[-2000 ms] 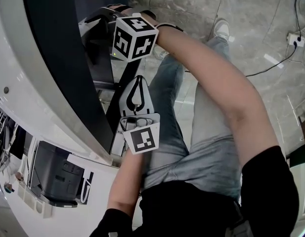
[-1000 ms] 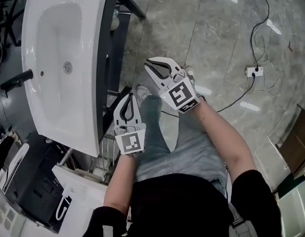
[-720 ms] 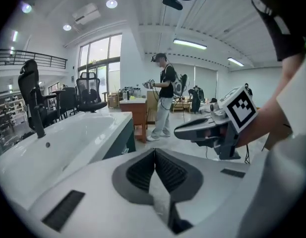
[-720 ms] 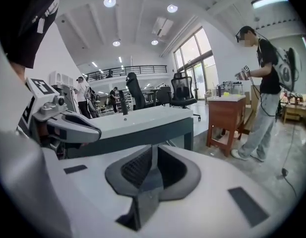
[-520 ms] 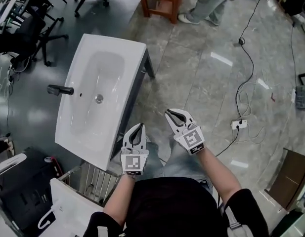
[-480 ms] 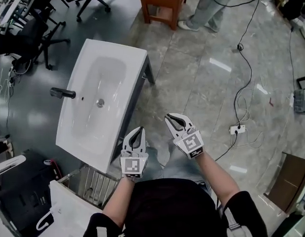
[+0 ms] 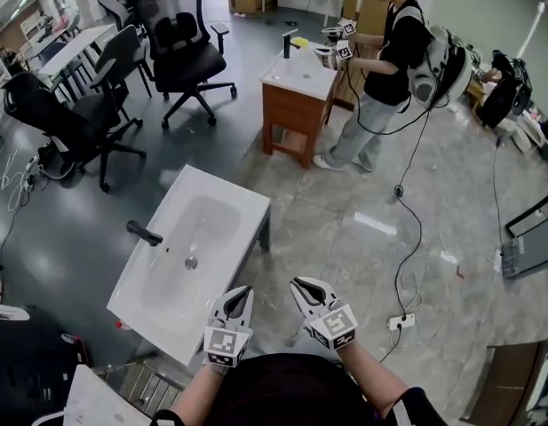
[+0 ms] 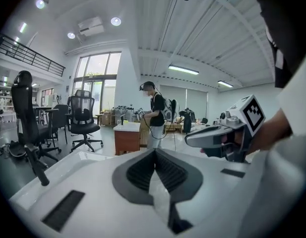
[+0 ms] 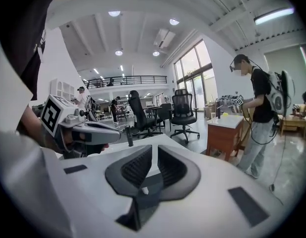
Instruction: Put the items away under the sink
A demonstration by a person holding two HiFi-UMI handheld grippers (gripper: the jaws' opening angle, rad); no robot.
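**Both grippers empty beside the sink**

Your left gripper (image 7: 241, 293) has its jaws pressed together. Your right gripper (image 7: 300, 285) has them a narrow slit apart, and neither holds anything. The white sink (image 7: 242, 238) lies just ahead and left of the left gripper, with its faucet (image 7: 142, 232) on the basin's far side. The space beneath is hidden by the basin and no item shows in any view, so weight, stiffness and a good place to grip cannot be judged. The items may already sit below or wait elsewhere.

L gripper (image 7: 239, 295): held out fwd, jaws together, nothing betw. them.
R gripper (image 7: 302, 287): just beside L, same height, jaws a slit apart, empty.
Forearms (image 7: 377, 387): bare, extended fwd.
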